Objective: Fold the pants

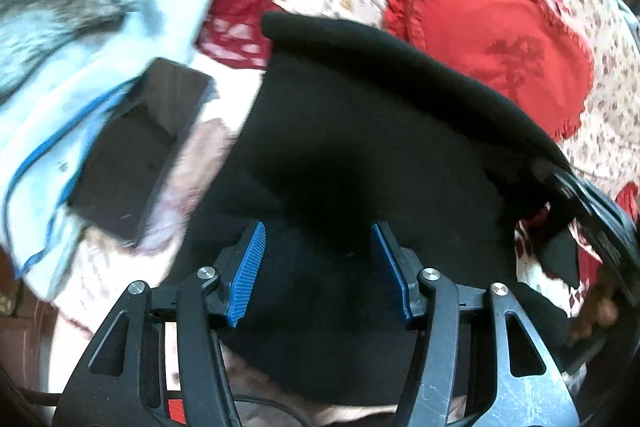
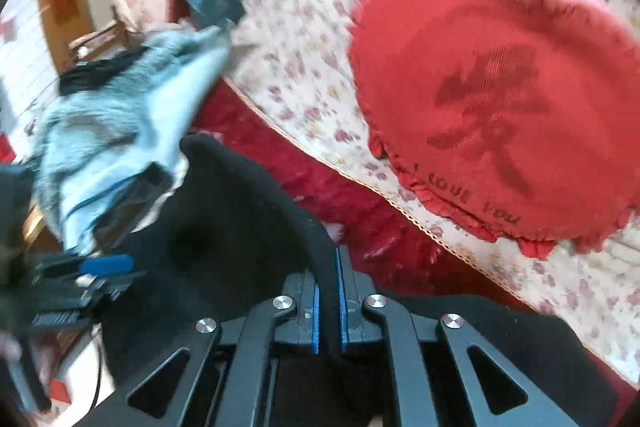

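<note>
Right gripper (image 2: 329, 291) pinches a fold edge of the black pants (image 2: 240, 227), jaws pressed together on cloth. Left gripper (image 1: 318, 267) is spread wide over the pants, holding nothing. Pants lie lifted on the bed, just beside the red heart cushion (image 2: 500, 87) on the floral bedspread (image 2: 304, 39). To fold well, I'd judge: keep the right pinch firm, close the left on the opposite edge, carry both level so layers align. Away from the cushion: a dark phone (image 1: 136, 147) on pale blue clothing (image 1: 80, 27). No containers visible.

The red cushion (image 2: 500, 99) reads "I love you" near its frilled edge.
</note>
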The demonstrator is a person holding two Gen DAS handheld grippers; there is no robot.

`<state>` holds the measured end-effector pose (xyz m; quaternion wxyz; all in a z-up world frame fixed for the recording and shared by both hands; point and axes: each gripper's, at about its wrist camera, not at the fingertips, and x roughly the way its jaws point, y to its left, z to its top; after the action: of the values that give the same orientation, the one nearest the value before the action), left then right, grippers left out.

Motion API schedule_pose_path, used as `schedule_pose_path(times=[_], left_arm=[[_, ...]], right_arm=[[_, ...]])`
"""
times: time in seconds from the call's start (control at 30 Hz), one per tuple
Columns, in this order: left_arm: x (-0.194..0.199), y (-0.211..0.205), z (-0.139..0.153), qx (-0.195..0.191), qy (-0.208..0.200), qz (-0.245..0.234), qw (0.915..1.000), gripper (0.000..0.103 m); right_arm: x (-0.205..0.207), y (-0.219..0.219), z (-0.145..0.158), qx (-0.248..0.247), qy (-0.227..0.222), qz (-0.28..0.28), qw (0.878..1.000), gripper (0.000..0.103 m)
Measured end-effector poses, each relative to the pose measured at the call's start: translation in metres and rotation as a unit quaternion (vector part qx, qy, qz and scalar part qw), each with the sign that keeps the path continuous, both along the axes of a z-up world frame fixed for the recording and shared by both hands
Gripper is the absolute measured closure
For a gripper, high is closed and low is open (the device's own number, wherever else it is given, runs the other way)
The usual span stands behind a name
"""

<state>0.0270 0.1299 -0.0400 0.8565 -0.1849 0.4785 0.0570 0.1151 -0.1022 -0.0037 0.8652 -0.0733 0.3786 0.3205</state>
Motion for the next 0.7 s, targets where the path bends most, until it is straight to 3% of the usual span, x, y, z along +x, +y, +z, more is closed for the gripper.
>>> schedule_pose_path(times=[0.13, 0.3, 0.47, 0.7], left_arm=[[-0.03, 0.025, 0.011, -0.018, -0.017, 0.035, 0.9991, 0.048], [-0.054, 0.041, 0.01, -0.033, -0.019, 0.055, 0.9978, 0.048], [-0.058, 0.034, -0.005, -0.057, -0.002, 0.05, 0.9971, 0.048], [-0.057, 0.01, -0.006, -0.065, -0.006, 0.02, 0.9977, 0.048]], right_arm=[[-0.053, -0.01, 0.014, 0.025, 0.012, 0.024, 0.999, 0.097], [-0.106, -0.001, -0.01, 0.007, 0.055, 0.056, 0.997, 0.097], [-0.111, 0.002, -0.045, 0.005, 0.101, 0.043, 0.994, 0.097], [-0.11, -0.006, -0.032, 0.021, 0.095, 0.036, 0.995, 0.097]])
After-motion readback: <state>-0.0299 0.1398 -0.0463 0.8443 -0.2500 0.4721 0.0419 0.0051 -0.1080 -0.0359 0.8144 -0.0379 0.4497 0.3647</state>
